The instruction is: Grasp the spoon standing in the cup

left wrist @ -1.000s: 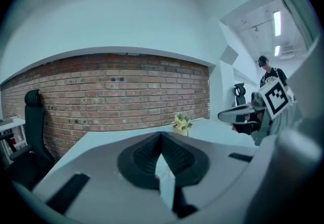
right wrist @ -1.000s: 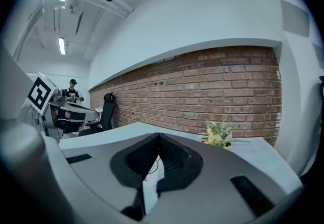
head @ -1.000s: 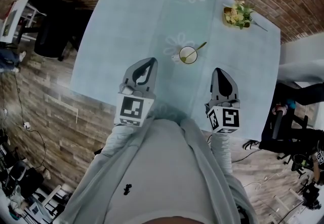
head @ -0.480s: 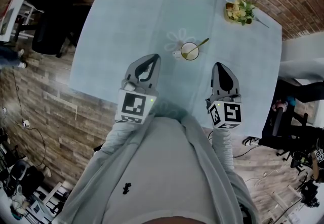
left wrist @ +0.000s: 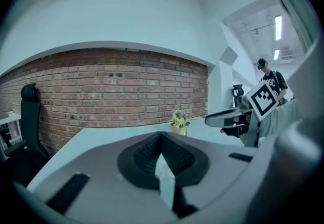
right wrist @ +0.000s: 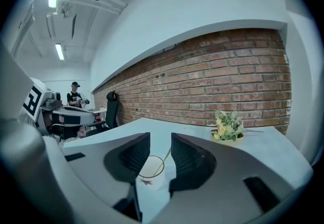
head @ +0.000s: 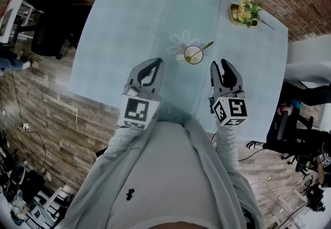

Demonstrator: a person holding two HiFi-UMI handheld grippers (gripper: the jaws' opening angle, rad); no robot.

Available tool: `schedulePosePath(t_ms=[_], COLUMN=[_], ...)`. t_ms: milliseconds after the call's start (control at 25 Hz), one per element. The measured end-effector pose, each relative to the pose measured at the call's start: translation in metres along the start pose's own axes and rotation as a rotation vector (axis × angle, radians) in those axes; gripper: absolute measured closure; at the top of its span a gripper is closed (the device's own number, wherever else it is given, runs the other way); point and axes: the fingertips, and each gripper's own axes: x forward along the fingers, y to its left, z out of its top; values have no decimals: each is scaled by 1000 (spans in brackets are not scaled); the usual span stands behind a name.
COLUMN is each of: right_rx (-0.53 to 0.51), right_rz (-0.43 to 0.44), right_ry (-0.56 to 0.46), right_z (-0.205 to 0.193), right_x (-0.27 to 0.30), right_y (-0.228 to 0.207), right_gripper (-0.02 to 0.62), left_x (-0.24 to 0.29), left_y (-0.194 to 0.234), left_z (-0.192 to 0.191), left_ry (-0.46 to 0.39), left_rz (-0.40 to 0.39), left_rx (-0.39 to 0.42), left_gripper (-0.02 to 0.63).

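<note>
A white cup with a gold rim stands on the pale blue tablecloth, with a gold spoon leaning in it, handle to the right. My right gripper hovers just near and right of the cup. Its jaws have just been opening and stand apart with nothing between them. In the right gripper view the cup and spoon show through the gap, beyond the fingers. My left gripper is shut and empty, left of the cup, its jaws meeting in the left gripper view.
A small yellow pot of flowers sits at the table's far right corner. A black office chair stands off the table's left side. A brick wall runs behind the table. A person stands in the background.
The right gripper's jaws were shut before and have opened. It has also edged forward toward the cup. The left gripper has stayed in place.
</note>
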Motion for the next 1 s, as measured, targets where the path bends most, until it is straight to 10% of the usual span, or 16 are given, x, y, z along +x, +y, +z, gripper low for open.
schedulePosePath(t_ms=[1000], right_rx=[41], right_rz=[41], right_ry=[116], right_z=[-49], right_x=[70], right_y=[-17], right_gripper=[397], left_x=[10], left_y=[2], left_z=[-11], left_ry=[21], left_rz=[-2], left_rx=[-11], left_gripper=[588])
